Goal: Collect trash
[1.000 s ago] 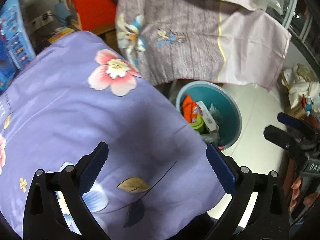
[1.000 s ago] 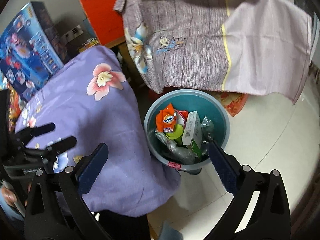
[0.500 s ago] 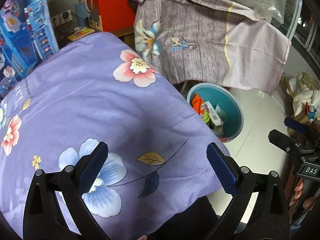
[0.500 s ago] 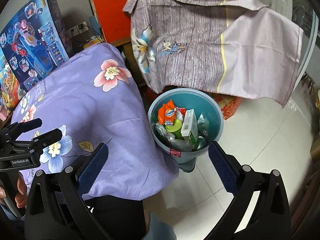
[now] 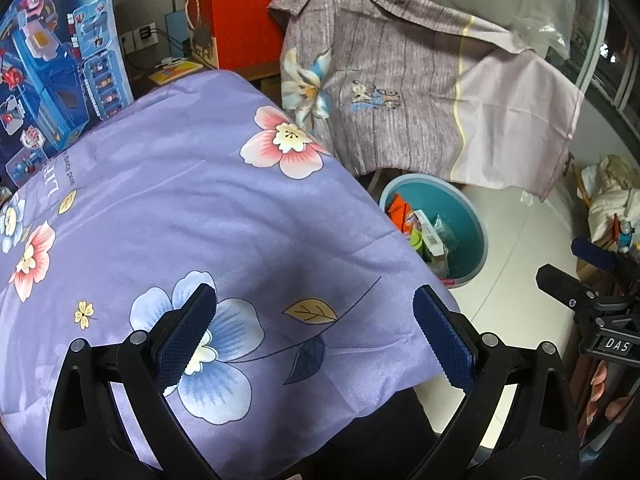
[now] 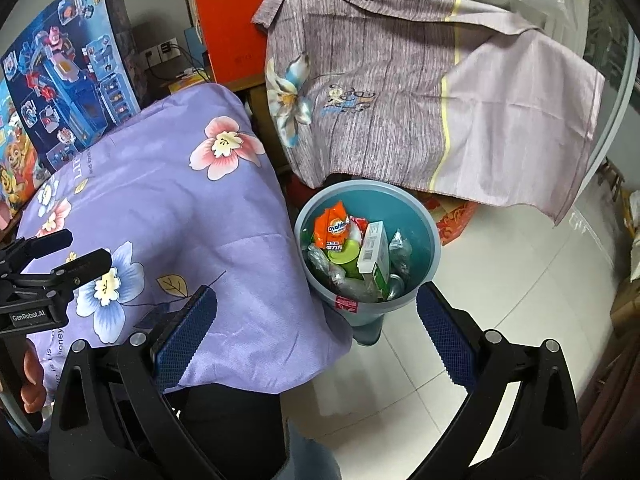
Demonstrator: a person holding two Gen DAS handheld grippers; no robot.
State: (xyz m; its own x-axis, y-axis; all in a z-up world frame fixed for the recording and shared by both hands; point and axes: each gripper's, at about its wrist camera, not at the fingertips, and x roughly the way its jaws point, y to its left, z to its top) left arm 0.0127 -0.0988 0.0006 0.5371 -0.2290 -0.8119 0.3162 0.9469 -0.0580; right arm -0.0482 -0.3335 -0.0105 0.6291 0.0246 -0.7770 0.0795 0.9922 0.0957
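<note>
Both the left tongs [image 5: 314,336] and right tongs [image 6: 316,336] are wide open and hold nothing. The trash [image 6: 352,252] sits in the blue bin [image 6: 434,248] on the floor, right of the purple flower cloth [image 6: 168,216] on the counter. A gray cloth [image 6: 400,92] hangs behind it.

One teal bin [image 6: 434,240] is holding several trash pieces; two floral cloths, purple [image 6: 168,200] and grey [image 6: 400,92], are lying nearby.

A purple floral cloth [image 5: 192,216] covered the table. Behind it leaned a blue toy box [image 6: 68,80], with an orange box [image 6: 228,28] farther back. A grey-lilac sheet [image 6: 420,100] hung over white floor tiles [image 6: 500,320].
</note>
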